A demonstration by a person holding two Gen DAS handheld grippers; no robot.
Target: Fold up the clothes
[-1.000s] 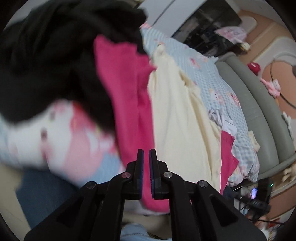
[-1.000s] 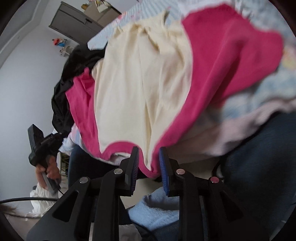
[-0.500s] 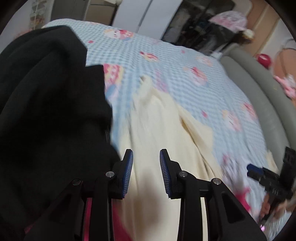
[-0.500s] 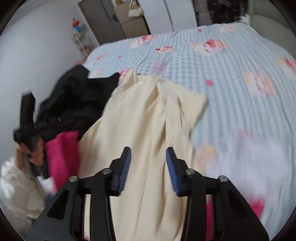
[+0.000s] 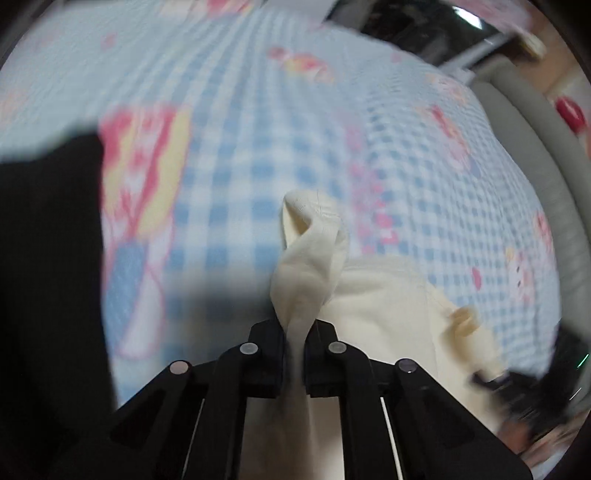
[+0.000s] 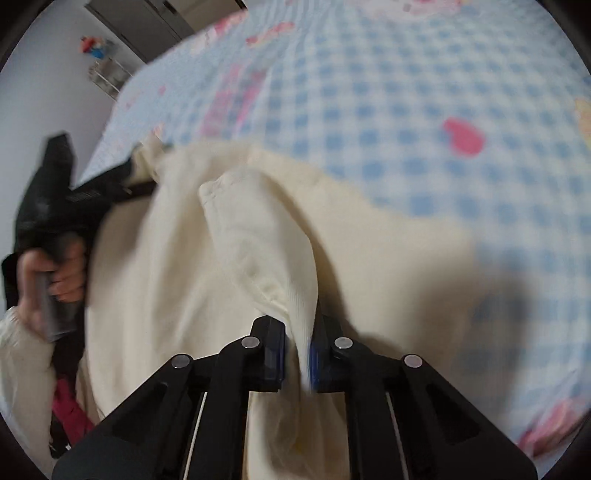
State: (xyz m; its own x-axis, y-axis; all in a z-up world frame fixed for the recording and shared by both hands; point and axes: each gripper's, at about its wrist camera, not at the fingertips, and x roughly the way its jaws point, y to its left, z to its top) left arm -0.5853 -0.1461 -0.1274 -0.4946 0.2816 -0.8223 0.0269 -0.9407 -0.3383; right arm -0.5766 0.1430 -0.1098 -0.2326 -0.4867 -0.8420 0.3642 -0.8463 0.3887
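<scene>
A cream garment [image 5: 384, 295] lies on the blue checked bedsheet [image 5: 258, 129]. My left gripper [image 5: 294, 328] is shut on a bunched corner of it, which sticks up past the fingers. In the right wrist view the same cream garment [image 6: 207, 266] spreads below my right gripper [image 6: 299, 332], shut on another raised fold. The left gripper [image 6: 144, 177], held by a hand [image 6: 62, 273], shows at the left edge of the right wrist view, pinching the cloth's far corner. The right gripper [image 5: 480, 373] appears blurred at the lower right of the left wrist view.
A black garment [image 5: 44, 277] lies at the left. A pink garment [image 6: 68, 410] peeks out at the lower left in the right wrist view. A grey padded bed edge [image 5: 535, 166] runs along the right. Dark cabinets [image 6: 155, 22] stand beyond the bed.
Both grippers swept from the near hem up the bed to the cream garment's far end, opened on the way, and have now shut on its two corners.
</scene>
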